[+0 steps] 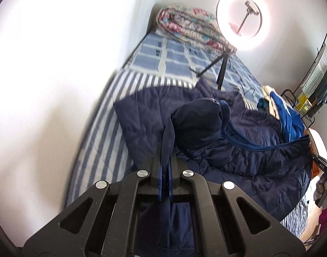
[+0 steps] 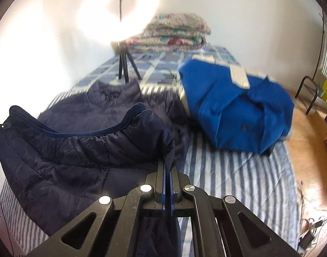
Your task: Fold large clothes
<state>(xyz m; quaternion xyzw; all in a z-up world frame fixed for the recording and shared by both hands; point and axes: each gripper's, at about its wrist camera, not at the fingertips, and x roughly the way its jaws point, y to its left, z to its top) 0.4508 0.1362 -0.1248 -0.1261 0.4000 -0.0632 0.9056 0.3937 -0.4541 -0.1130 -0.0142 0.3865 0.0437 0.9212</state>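
Both tools are clamped on the jacket point(image 1: 238, 156): the left tool point(image 1: 166, 150) pinches a fold of hem at 6 o'clock in its view, and the right tool point(image 2: 168, 162) grips another bit of the same edge at 6 o'clock in its own. The step in hand looks like lifting that edge to fold it over. To do it well, I would raise both tools evenly, keep the cloth taut between them so the padded fabric does not sag, and carry the edge toward the collar at 12 o'clock, clear of the tripod point(image 2: 123, 64) standing just beyond. The jacket is dark navy, quilted and puffy, with a blue-trimmed edge, spread across the striped bed point(image 2: 238, 182). A bright blue garment point(image 2: 238, 111) lies at 2 o'clock beside it.
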